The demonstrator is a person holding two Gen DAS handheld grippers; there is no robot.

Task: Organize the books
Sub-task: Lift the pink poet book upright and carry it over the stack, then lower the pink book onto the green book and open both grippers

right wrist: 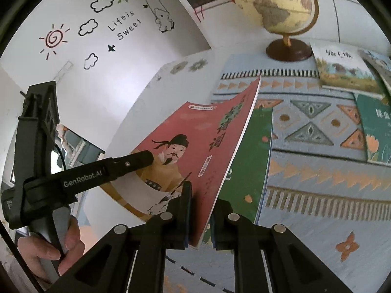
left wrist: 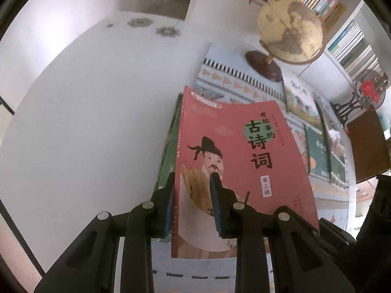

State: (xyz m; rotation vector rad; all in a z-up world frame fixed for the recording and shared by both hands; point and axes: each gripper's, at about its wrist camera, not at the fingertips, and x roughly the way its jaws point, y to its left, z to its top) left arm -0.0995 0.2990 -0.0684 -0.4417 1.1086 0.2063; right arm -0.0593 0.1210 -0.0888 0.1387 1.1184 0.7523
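- One person's hand (right wrist: 52, 246) shows at the lower left of the right wrist view; it holds the handle of the left gripper (left wrist: 193, 202).
- Two grippers are seen, and both grip the same red book (left wrist: 242, 171). The left gripper has its jaws nearly closed on the spine side of the book; the right gripper (right wrist: 200, 217) is nearly closed on the opposite long edge.
- One red book is held: the cover is salmon red, with a drawn man in a black hat and a yellow robe, dark characters on a green circle, and a white lower part. It is tilted and lifted above the table, over a green book (right wrist: 251, 161).
- One green book lies flat under it on the patterned mat (right wrist: 310, 178), partly hidden.
- One globe (right wrist: 276, 2) on a dark round base stands at the far edge of the mat.
- At the right, at least three more books (right wrist: 347, 73) lie on the mat, overlapping each other.
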